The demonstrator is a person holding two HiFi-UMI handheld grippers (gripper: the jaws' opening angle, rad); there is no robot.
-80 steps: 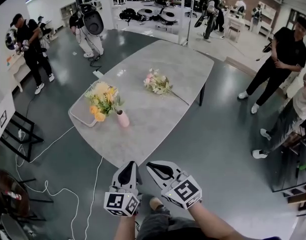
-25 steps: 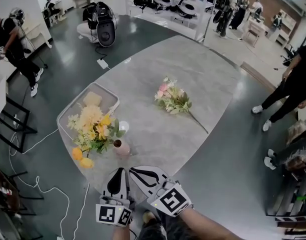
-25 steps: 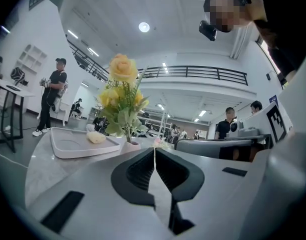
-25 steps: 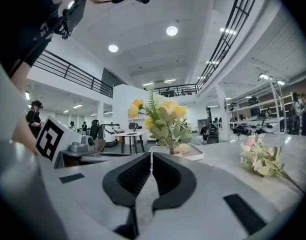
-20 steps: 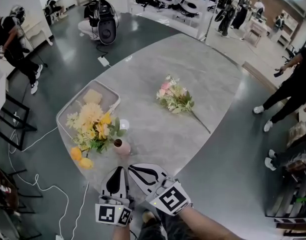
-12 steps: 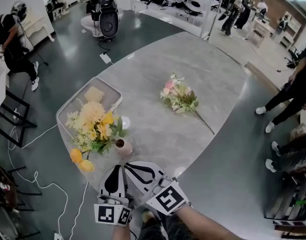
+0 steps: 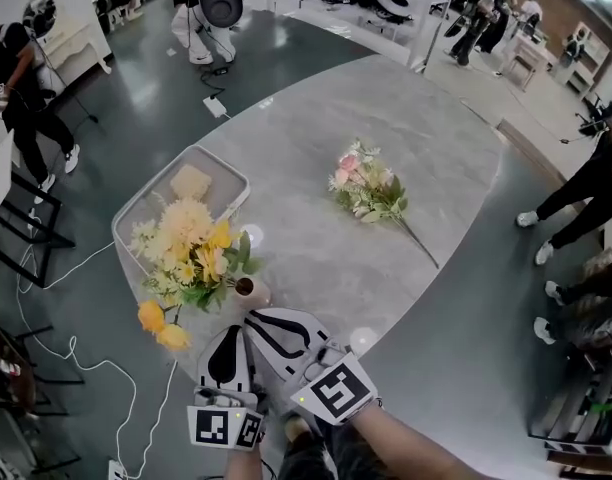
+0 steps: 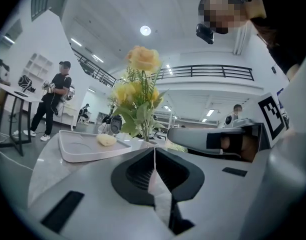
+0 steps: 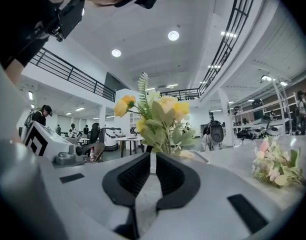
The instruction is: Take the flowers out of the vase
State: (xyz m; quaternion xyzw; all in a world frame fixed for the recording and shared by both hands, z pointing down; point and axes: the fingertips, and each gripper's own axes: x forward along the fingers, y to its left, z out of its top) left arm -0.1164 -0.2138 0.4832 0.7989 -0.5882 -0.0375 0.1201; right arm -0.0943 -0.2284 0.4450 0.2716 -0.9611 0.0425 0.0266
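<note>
Both pressed together, empty: left claw [image 7: 230,332], right claw [image 7: 256,319]. I've moved in; vase [image 7: 252,290] now just ahead, flowers [image 7: 191,250] still inside, grab next.

The head camera is looking steeply down onto the desk [image 7: 316,238], framing the left tool [image 7: 236,333] and right tool [image 7: 254,318]. Each tool camera is looking level along its own jaws, low and close to the yellow flowers [image 7: 191,243], which all three views are sharing.

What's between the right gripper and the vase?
Nothing. Head view shows only a narrow strip of bare table between the right gripper and the vase; right gripper view shows the vase dead ahead.
</note>
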